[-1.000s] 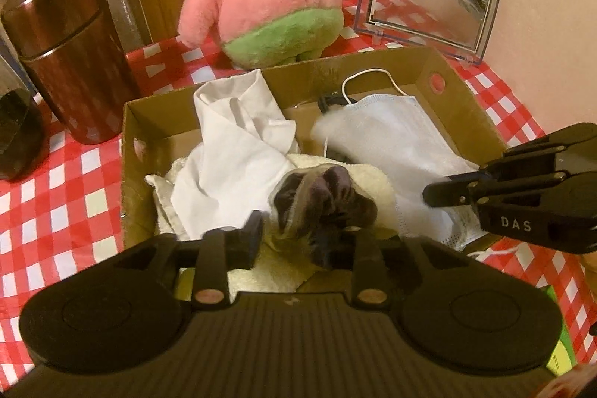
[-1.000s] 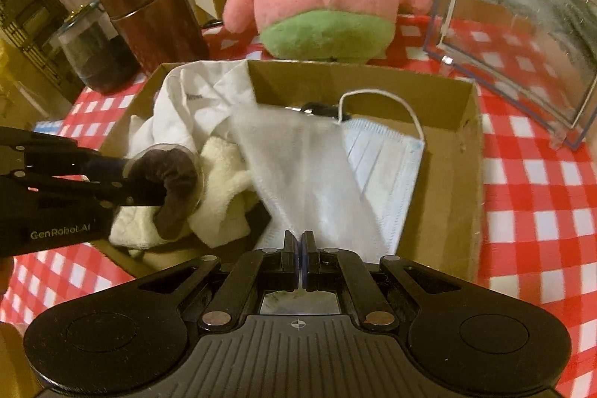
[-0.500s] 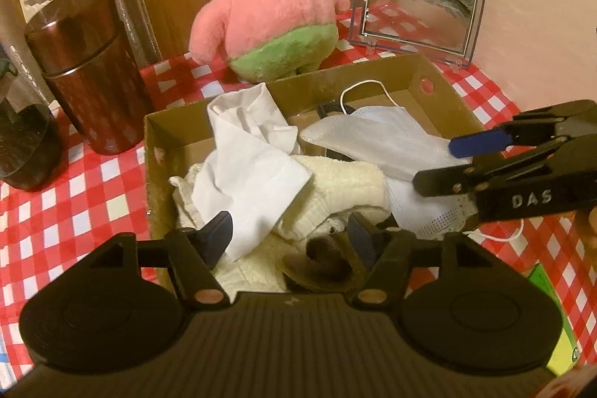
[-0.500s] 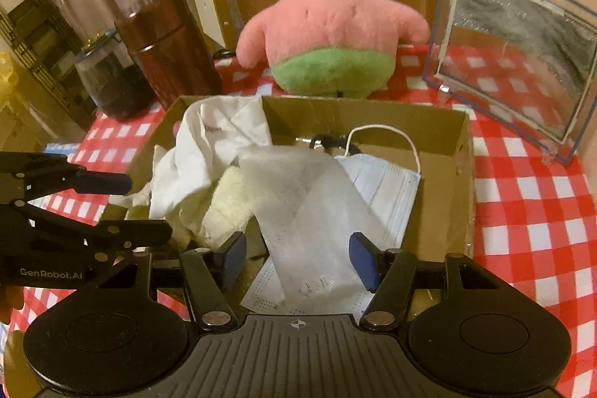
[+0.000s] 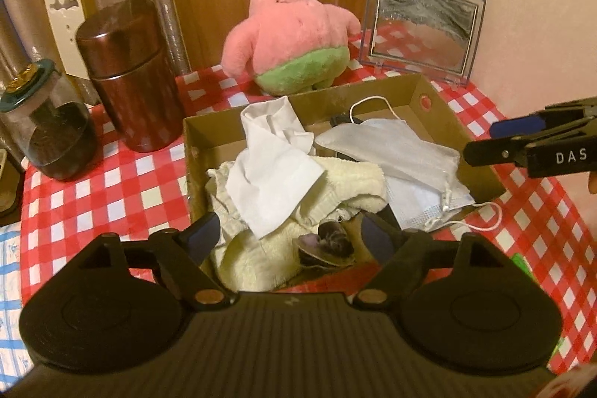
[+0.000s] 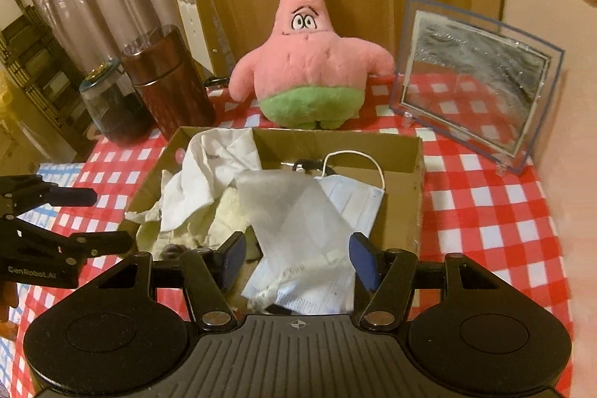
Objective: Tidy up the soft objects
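Observation:
A cardboard box [image 5: 451, 114] [image 6: 416, 196] holds a white cloth [image 5: 274, 166] [image 6: 209, 174], a cream towel [image 5: 350, 185] [image 6: 227, 215], a translucent white sheet [image 5: 388, 148] [image 6: 298, 215], a blue face mask [image 5: 421, 200] [image 6: 354, 200] and a dark brown furry item [image 5: 330, 243] at its near edge. My left gripper [image 5: 291, 234] is open and empty above the brown item; it also shows in the right wrist view [image 6: 108, 219]. My right gripper [image 6: 296, 258] is open and empty above the mask's near end; it also shows in the left wrist view [image 5: 500, 137].
A pink star plush [image 5: 294, 28] [image 6: 309, 62] stands behind the box. A clear acrylic frame [image 5: 421, 25] [image 6: 470, 84] stands at the back right. A brown canister [image 5: 130, 73] [image 6: 168, 77] and a glass jar [image 5: 48, 133] [image 6: 108, 103] stand at the left on the red checked tablecloth [image 5: 112, 181].
Both grippers opened and pulled back from the box. The left one let the brown furry item drop at the box's near edge; the right one let go of the white sheet.

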`<state>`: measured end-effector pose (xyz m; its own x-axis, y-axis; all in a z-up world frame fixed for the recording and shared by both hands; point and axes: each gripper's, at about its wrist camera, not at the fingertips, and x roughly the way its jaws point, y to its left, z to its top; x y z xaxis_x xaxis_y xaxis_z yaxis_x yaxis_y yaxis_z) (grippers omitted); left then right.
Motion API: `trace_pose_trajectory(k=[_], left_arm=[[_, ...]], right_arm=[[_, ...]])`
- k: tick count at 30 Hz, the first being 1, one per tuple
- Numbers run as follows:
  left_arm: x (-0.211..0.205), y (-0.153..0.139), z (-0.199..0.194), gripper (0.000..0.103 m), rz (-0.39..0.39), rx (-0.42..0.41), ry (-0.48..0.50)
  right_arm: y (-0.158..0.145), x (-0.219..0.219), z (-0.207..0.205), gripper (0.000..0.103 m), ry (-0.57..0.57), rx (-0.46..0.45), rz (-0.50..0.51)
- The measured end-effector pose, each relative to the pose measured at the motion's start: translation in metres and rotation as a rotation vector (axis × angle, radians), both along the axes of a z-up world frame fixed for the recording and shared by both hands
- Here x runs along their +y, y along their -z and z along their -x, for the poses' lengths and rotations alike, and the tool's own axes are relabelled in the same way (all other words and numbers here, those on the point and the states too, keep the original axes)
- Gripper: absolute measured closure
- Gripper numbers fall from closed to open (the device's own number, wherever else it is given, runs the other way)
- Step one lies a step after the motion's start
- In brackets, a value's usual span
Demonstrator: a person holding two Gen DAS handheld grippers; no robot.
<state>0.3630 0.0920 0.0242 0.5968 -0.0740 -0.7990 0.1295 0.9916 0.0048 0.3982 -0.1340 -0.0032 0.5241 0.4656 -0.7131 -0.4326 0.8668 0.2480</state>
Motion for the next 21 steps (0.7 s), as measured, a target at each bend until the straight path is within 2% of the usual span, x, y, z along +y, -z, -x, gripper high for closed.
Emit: trace_pose_trajectory(k=[8,14,21], left_arm=[[-0.002,-0.029,0.036,0.009,-0.004,-0.06,-0.03],[-0.005,-0.052,0.069,0.0,0.002,-0.114,-0.068],[-0.007,-0.076,0.113,0.0,0.067,-0.169,-0.097]], right_arm=[[-0.019,-0.007,0.038,0.042,-0.013,-0.006,0.018],[-0.038,-0.011,0.073,0.036,-0.014,-0.041,0.02],[-0.059,-0.019,0.112,0.035,-0.007,-0.089,0.009]])
